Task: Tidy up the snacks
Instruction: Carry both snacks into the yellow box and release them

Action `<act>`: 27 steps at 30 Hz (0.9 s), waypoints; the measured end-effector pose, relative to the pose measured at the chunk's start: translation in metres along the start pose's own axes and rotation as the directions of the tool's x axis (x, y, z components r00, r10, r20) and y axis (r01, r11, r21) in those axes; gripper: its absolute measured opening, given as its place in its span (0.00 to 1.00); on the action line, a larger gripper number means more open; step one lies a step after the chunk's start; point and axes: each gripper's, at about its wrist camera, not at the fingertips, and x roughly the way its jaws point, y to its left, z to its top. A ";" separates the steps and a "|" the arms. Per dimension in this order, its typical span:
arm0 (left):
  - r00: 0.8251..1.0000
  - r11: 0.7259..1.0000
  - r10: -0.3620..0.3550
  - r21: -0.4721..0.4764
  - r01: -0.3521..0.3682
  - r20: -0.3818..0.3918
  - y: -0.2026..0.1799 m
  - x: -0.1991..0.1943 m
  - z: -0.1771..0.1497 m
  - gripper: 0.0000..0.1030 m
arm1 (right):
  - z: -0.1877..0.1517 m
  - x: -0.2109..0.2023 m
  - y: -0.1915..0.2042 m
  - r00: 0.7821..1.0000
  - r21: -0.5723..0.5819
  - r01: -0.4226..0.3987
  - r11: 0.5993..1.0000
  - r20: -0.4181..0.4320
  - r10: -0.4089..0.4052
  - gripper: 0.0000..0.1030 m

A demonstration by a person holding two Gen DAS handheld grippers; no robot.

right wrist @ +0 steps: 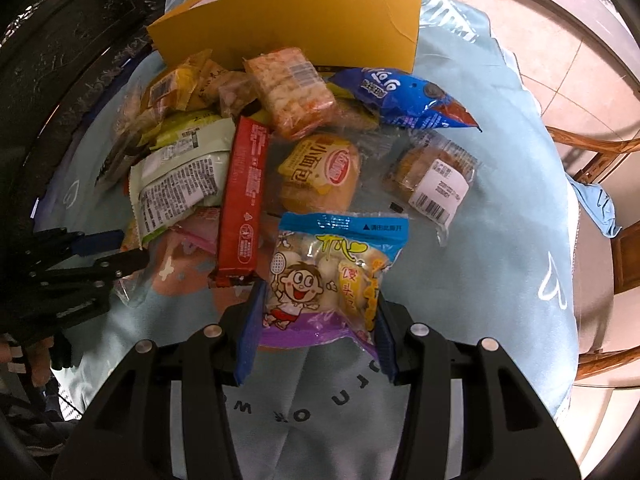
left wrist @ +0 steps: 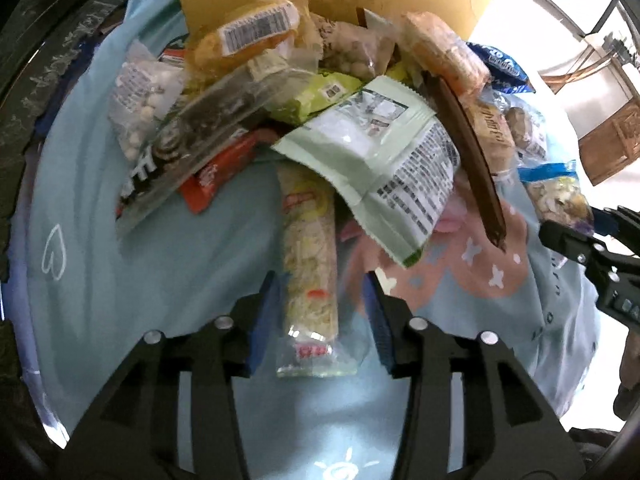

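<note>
A heap of packaged snacks lies on a light blue cloth in front of a yellow box (right wrist: 288,36). My left gripper (left wrist: 320,320) is open, its blue pads on either side of a long clear cracker pack (left wrist: 310,256) lying on the cloth; they do not squeeze it. A pale green packet (left wrist: 376,152) overlaps the pack's far end. My right gripper (right wrist: 316,328) is open around the lower end of a blue-topped cartoon candy bag (right wrist: 332,276); the pads stand at the bag's sides. The left gripper also shows at the left of the right wrist view (right wrist: 104,256).
The heap holds a red bar box (right wrist: 242,196), a small bread pack (right wrist: 320,172), a blue cookie bag (right wrist: 404,96), a barcode cake pack (right wrist: 436,176) and an orange cracker pack (right wrist: 292,88). A dark carved cabinet (right wrist: 72,40) stands left; wooden chairs (right wrist: 600,152) stand right.
</note>
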 end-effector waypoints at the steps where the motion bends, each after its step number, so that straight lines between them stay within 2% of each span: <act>1: 1.000 1.000 0.008 0.002 -0.008 -0.015 0.000 0.005 0.001 0.38 | 0.000 -0.001 0.000 1.000 0.001 -0.001 1.000 0.000 0.001 0.47; 2: 0.999 1.000 0.017 -0.004 -0.017 -0.036 -0.001 0.010 0.002 0.30 | 0.000 -0.001 0.000 1.000 0.002 0.000 1.000 0.001 0.000 0.47; 3: 0.999 1.000 0.016 -0.016 -0.017 -0.041 0.001 0.013 0.002 0.27 | -0.001 -0.001 0.000 1.000 0.001 0.002 1.000 0.002 -0.002 0.47; 8: 0.999 0.999 0.034 -0.020 -0.034 -0.030 0.006 0.007 -0.002 0.26 | 0.001 -0.002 0.000 1.000 0.001 -0.001 1.000 0.008 0.001 0.47; 13: 0.999 0.999 0.038 -0.021 -0.038 0.015 0.006 -0.021 -0.006 0.26 | 0.008 -0.013 0.004 0.999 -0.020 -0.023 1.000 0.032 0.023 0.47; 18: 0.996 0.999 0.039 -0.018 -0.038 0.080 0.006 -0.065 -0.009 0.26 | 0.024 -0.039 0.014 0.994 -0.063 -0.045 0.997 0.094 0.051 0.47; 22: 0.987 1.000 0.025 -0.019 -0.022 0.159 0.006 -0.102 0.009 0.26 | 0.041 -0.058 0.023 0.986 -0.080 -0.056 0.995 0.153 0.068 0.47; 27: 0.967 1.000 0.003 -0.018 0.002 0.255 0.004 -0.139 0.037 0.26 | 0.068 -0.081 0.035 0.967 -0.128 -0.045 0.991 0.242 0.076 0.47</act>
